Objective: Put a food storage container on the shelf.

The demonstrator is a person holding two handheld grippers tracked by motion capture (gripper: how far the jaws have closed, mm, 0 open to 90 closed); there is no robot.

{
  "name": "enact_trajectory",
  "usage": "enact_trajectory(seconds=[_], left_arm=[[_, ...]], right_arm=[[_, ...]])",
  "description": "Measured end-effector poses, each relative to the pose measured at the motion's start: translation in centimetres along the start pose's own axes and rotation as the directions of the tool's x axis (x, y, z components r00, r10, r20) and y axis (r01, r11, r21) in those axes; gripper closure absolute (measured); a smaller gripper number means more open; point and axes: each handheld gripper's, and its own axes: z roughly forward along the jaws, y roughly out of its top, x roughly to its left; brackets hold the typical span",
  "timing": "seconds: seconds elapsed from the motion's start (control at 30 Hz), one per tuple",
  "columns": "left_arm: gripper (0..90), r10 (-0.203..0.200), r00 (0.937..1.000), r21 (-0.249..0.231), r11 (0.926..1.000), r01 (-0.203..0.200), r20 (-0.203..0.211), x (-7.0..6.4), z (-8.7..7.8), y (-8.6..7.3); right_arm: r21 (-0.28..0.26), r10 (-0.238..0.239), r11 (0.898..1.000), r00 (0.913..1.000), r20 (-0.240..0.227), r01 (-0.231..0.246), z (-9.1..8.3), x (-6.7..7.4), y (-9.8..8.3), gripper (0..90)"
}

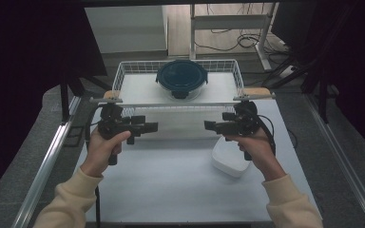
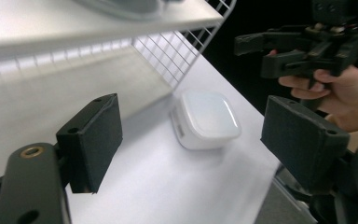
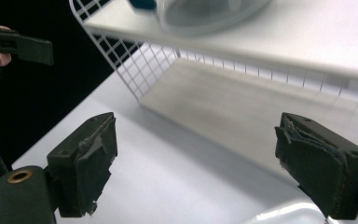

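A round glass container with a dark blue lid [image 1: 181,77] stands on the upper shelf of a white wire rack [image 1: 123,75]. A white square lidded box [image 1: 229,159] lies on the table by the right hand. My left gripper [image 1: 150,127] and right gripper [image 1: 210,126] point at each other in front of the rack, both held above the table. In the left gripper view the left gripper [image 2: 198,140] is open, with the white box [image 2: 207,119] on the table beyond its jaws. The right gripper [image 3: 205,163] is open over bare table before the rack's lower shelf [image 3: 242,112].
The rack [image 2: 177,51] has wooden handles [image 1: 256,92] at both ends and spans the back of the white table [image 1: 171,190]. Metal rails [image 1: 47,161] run along both table sides. Cables and a desk frame lie on the floor behind.
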Motion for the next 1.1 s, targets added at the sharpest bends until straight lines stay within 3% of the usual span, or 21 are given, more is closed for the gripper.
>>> enact_trajectory(seconds=[0.17, 0.27, 0.53, 0.6, 0.7, 0.87, 1.1], left_arm=[[21.5, -0.028, 0.9971, 0.012, 0.9995, 0.027, 0.070, 0.3, 0.3, -2.4], [21.4, -0.061, 0.9901, 0.020, 0.9981, 0.059, 0.127, 0.7, 0.4, -3.6], [24.0, 0.011, 0.9984, 0.068, 0.9976, -0.014, 0.055, 0.9, 0.4, -6.4], [24.7, 0.049, 0.9984, 0.070, 0.9962, -0.051, 0.028, 0.8, 0.3, -7.1], [26.0, 0.115, 0.9922, 0.071, 0.9913, -0.111, -0.049, 0.6, 0.2, -8.2], [26.0, 0.179, 0.9788, 0.130, 0.9776, -0.165, -0.100, 0.9, 0.7, -10.1], [26.1, 0.196, 0.9733, 0.189, 0.9668, -0.171, -0.120, 1.4, 1.8, -11.5]], right_arm=[[0.017, -0.031, 0.999, 0.9990, 0.031, 0.030, -0.4, 0.1, -2.5, 13.2], [0.023, -0.040, 0.999, 0.9983, 0.042, 0.039, -0.7, 0.4, -3.8, 13.4], [0.063, -0.068, 0.996, 0.9967, 0.044, 0.065, -1.1, 1.0, -6.7, 14.1], [0.078, -0.069, 0.995, 0.9970, 0.036, 0.066, -0.8, 1.0, -7.7, 14.1], [0.088, -0.064, 0.994, 0.9975, 0.030, 0.061, -0.6, 0.8, -8.8, 14.4], [0.111, -0.045, 0.993, 0.9979, 0.047, 0.040, -0.3, 0.0, -9.8, 14.6], [0.128, -0.036, 0.991, 0.9968, 0.071, 0.027, -0.1, -0.7, -10.4, 15.1]])
